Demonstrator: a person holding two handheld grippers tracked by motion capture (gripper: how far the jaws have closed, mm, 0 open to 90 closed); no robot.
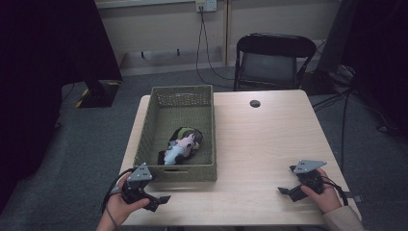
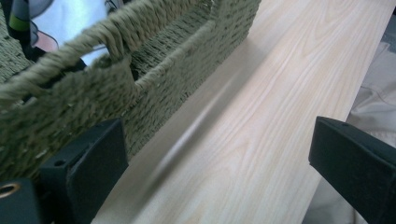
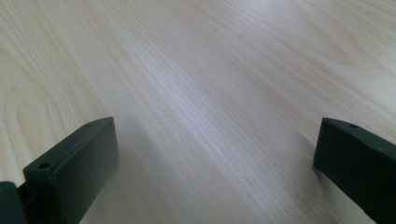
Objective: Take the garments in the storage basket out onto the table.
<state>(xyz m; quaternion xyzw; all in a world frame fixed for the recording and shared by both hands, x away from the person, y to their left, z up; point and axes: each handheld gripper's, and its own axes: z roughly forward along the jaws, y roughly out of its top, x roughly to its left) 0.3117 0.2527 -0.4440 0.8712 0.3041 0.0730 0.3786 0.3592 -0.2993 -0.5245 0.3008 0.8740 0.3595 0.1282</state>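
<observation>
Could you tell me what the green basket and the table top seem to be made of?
The basket looks woven from twisted olive-green fibre, perhaps seagrass or paper cord: the left gripper view shows rope-like strands and a matte, fuzzy surface. The table top looks like pale wood or a wood-grain laminate, with long grain lines and a soft sheen; which of the two cannot be told.

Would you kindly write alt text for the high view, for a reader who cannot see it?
A green woven basket on a light wooden table holds a bundle of colourful cloth. At the near edge, the left gripper rests just in front of the basket and the right gripper rests on bare wood, both empty.
</observation>
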